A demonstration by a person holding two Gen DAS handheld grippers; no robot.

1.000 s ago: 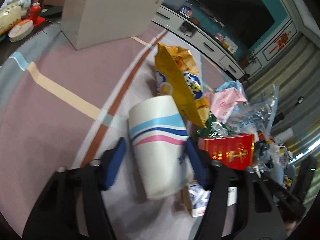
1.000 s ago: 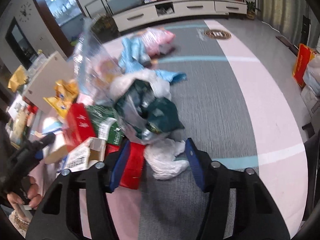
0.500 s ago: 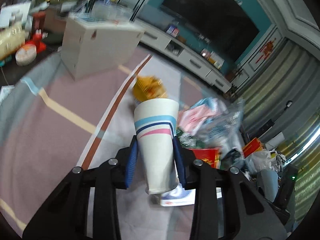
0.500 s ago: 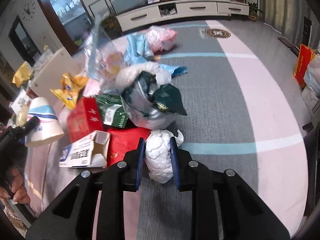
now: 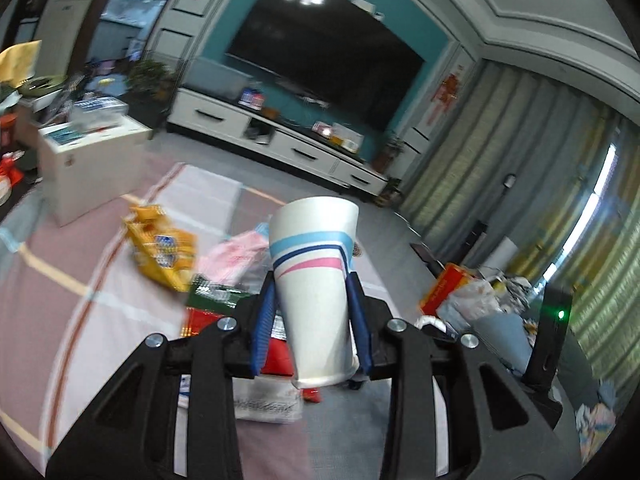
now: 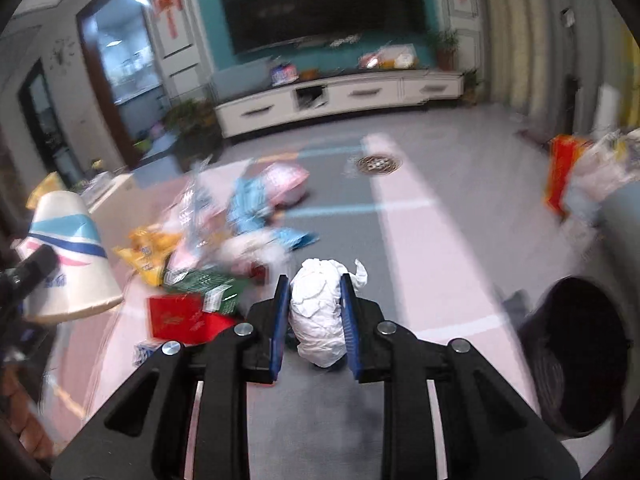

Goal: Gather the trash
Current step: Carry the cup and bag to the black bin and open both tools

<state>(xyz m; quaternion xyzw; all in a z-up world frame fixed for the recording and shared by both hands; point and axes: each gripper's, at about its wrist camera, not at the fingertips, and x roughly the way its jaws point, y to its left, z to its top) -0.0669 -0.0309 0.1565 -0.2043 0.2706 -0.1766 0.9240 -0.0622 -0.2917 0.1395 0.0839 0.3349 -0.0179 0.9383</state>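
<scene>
Carrying is the step in hand: the cup (image 5: 314,280) sits pinched in the left gripper (image 5: 312,312), clear of the floor, and the tissue wad (image 6: 318,312) is clamped in the right gripper (image 6: 314,316). Below lies the litter pile (image 6: 192,280) on the rug (image 5: 60,312). Next, I judge, both go to the dark bin (image 6: 576,352) at right and the jaws spread over its mouth.

your white paper cup (image 5: 316,280) wears light-blue, navy and pink stripes; your crumpled tissue (image 6: 318,312) is plain white, the pads (image 6: 280,320) blue.
</scene>
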